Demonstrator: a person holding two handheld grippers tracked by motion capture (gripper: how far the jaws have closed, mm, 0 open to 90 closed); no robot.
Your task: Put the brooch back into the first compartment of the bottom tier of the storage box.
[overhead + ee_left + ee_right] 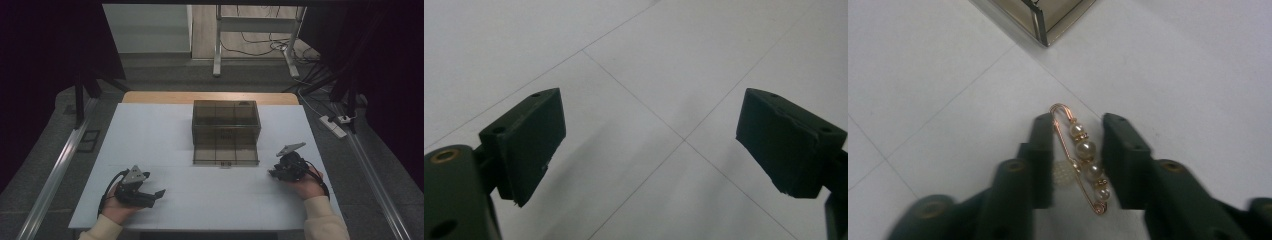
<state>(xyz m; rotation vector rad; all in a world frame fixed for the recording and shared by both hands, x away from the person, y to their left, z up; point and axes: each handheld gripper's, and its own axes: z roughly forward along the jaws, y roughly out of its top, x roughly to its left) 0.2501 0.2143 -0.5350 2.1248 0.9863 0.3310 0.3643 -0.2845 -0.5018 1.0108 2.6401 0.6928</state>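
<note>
A gold safety-pin brooch (1084, 152) strung with several pearls lies on the white table between the jaws of my right gripper (1078, 121). The left pad touches or nearly touches the pin's wire, and a thin gap shows between the pearls and the right pad. A small white beaded piece (1063, 172) peeks out beside the left jaw. In the high view my right gripper (274, 172) rests at the table's right, in front of the box. My left gripper (159, 194) lies at the near left, and its jaws (651, 107) stand wide open over bare table.
A dark translucent box (226, 131) with a grid of compartments stands at the table's middle back; its near corner (1048, 20) shows beyond the brooch. The white table top (150, 135) carries thin grid lines. Metal rails run along both sides of the table.
</note>
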